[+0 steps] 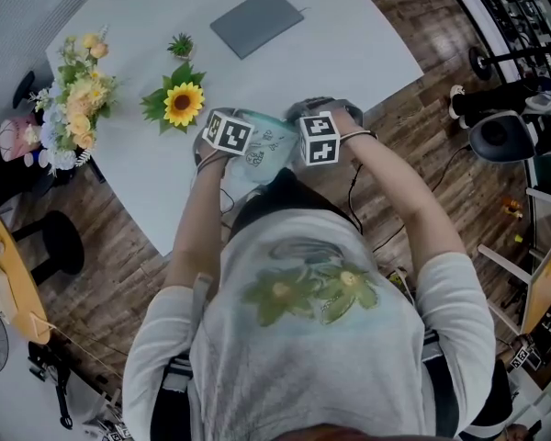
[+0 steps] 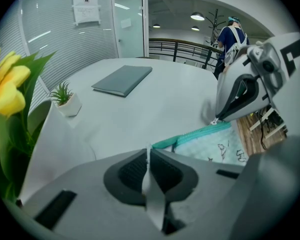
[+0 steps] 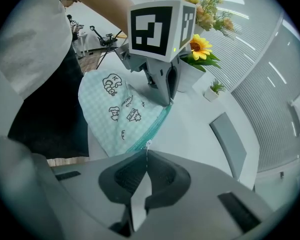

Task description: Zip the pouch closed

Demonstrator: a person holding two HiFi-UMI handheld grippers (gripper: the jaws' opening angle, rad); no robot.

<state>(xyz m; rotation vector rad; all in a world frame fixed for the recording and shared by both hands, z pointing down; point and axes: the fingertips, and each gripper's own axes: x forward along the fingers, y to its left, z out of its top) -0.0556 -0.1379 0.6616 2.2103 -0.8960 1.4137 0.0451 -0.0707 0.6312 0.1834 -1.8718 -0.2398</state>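
A mint-green checked pouch with small cartoon prints lies at the near edge of the white round table, between my two grippers. In the left gripper view my left gripper is shut on the end of the pouch's teal zipper band. My right gripper stands at the zipper's far end. In the right gripper view my right gripper is shut on the small zipper pull at the pouch's edge. The left gripper pinches the other end. The zipper teeth between them look joined.
A grey flat notebook lies at the table's far side. A sunflower, a small potted plant and a flower bouquet stand to the left. Beyond the table's near edge is wooden floor. A person stands far off.
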